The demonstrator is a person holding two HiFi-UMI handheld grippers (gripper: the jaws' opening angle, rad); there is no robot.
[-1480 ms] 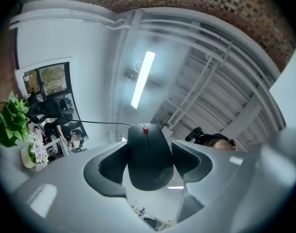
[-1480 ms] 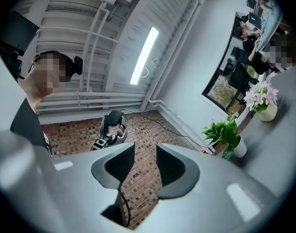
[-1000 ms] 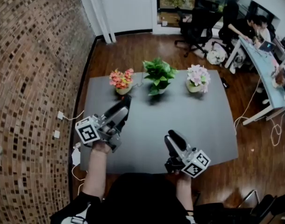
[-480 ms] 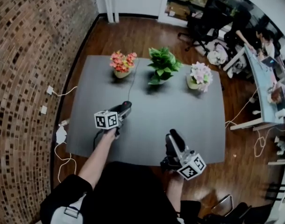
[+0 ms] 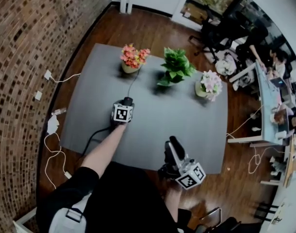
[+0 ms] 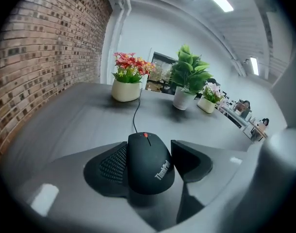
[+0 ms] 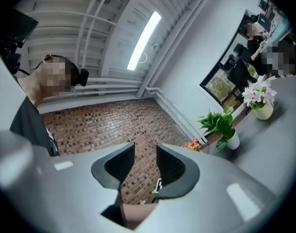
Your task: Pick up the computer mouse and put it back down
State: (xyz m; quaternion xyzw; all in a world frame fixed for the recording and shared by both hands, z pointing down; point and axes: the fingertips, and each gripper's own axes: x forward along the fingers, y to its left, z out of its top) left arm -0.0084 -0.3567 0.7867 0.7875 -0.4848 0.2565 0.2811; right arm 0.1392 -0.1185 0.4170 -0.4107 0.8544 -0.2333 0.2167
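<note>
A black wired computer mouse (image 6: pixel 148 161) sits between the jaws of my left gripper (image 6: pixel 148 152), which is shut on its sides. In the head view that gripper (image 5: pixel 127 103) points down at the middle of the grey table (image 5: pixel 187 115), with the mouse (image 5: pixel 128 100) at its tip and low over the top. Whether the mouse touches the table I cannot tell. Its cable (image 6: pixel 135 115) runs away towards the flower pots. My right gripper (image 5: pixel 172 141) hangs near the table's front edge, tilted slightly up. Its jaws (image 7: pixel 145 161) are open, a narrow gap with nothing between them.
Three pots stand in a row at the table's far side: red flowers (image 5: pixel 133 57), a green plant (image 5: pixel 176 67), pale pink flowers (image 5: pixel 209 84). A brick wall (image 5: pixel 22 42) and floor cables (image 5: pixel 53 130) lie left. Desks with seated people (image 5: pixel 279 62) are at the right.
My left gripper has dropped from high above the table to just over its middle, tipping downward, still holding the mouse. The right gripper has shifted only slightly.
</note>
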